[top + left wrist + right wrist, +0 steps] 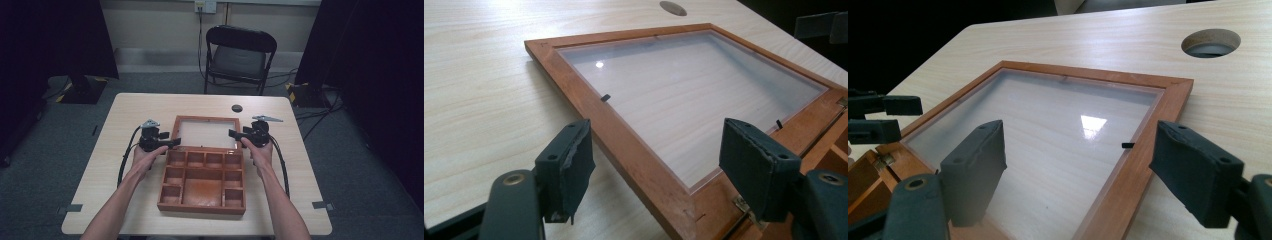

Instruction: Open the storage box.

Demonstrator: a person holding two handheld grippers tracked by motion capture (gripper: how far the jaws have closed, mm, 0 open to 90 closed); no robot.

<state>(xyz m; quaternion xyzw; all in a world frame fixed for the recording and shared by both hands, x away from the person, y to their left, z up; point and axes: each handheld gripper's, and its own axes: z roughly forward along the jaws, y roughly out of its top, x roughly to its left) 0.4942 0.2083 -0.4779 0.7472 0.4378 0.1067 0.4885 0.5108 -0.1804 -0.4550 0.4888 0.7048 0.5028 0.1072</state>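
Your left gripper (172, 143) and right gripper (234, 134) stand spread, astride the side rails of the lid (206, 132); it lies flat behind the box (203, 181); pinching both rails comes next.

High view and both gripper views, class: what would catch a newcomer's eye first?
A wooden box lies open mid-table, its empty compartments showing and its glass-paned lid flat on the far side. The left hand-held gripper and right hand-held gripper, jaws open, flank the lid's side rails.
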